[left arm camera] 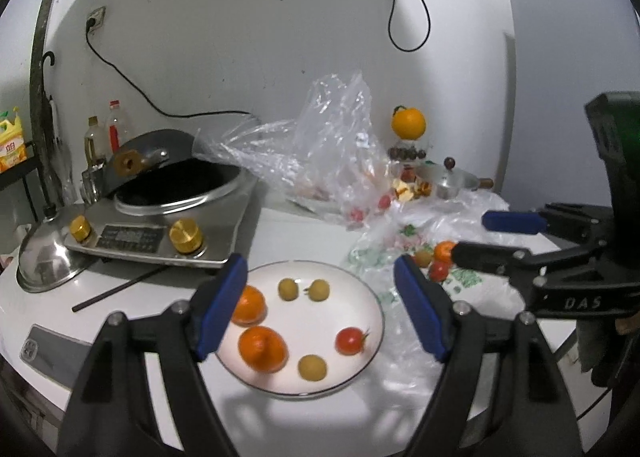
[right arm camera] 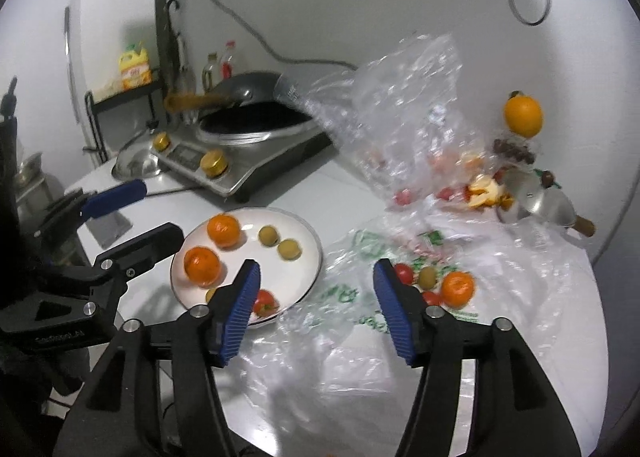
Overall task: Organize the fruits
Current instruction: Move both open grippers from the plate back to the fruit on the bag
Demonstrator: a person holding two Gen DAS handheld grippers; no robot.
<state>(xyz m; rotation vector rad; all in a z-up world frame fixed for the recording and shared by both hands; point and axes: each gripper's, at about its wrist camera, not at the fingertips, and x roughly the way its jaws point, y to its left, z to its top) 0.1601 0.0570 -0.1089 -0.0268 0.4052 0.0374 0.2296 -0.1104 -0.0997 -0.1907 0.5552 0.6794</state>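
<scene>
1. Six fruits sit on the plate [left arm camera: 372, 305]: two tangerines [left arm camera: 262, 343], three small green-yellow fruits [left arm camera: 312, 367] and one tomato [left arm camera: 350, 341].
2. Left gripper [left arm camera: 320, 305] hangs over the plate, jaws spread wide, nothing between the blue pads [left arm camera: 420, 317]. One tangerine peeks out from behind its left pad.
3. Right gripper [right arm camera: 316, 309] hovers just right of the plate, over the plastic bag [right arm camera: 400, 357]. Its jaws are released too, and empty.
4. More fruit waits right of the plate, on the printed bag: a tangerine [right arm camera: 457, 288], a green fruit [right arm camera: 427, 276] and two tomatoes [right arm camera: 403, 273], bunched together and touching or nearly so.
5. Behind the plate stands the cooker [left arm camera: 160, 233] with a dark wok [left arm camera: 180, 185] on it, lid tilted against the far side.
6. Left of the plate a dark stick [left arm camera: 120, 289] lies flat on the white counter [left arm camera: 304, 233], and a steel lid [left arm camera: 44, 261] rests beside the cooker.
7. Far right of the plate, by the wall, a clear bag [left arm camera: 320, 145] stands crumpled with reddish fruit showing inside it, blurred.
8. Beyond that bag a big orange [left arm camera: 408, 123] perches on top of a jar, with peel scraps [right arm camera: 486, 189] and a small metal pot [left arm camera: 452, 179] below it.
</scene>
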